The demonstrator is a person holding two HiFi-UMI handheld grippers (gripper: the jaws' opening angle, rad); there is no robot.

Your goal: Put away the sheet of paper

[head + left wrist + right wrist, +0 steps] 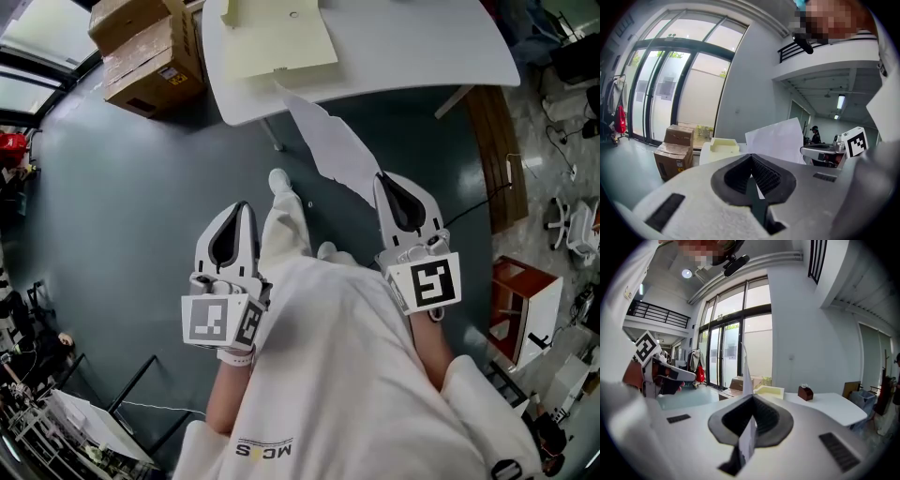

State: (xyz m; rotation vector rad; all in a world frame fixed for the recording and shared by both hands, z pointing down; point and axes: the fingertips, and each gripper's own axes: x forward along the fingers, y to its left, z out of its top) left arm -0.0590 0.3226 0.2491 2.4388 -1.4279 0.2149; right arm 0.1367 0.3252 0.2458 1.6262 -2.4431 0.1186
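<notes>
Where the tabletop [422,42] rim juts out: the sheet's free corner could catch or crumple there.
Cardboard boxes [150,52]: on the floor, well apart from the sheet; their label is too small to read.
Sheet of paper [328,141]: in mid-air, far corner near the rim, near edge pinched.
Right gripper [389,186]: clenched on that one edge, so the thin hold might slip.
Left gripper [239,211]: closed on nothing, so the free end gets no support.
Writing: "MCS" on the white garment [328,375], upside down.
</notes>
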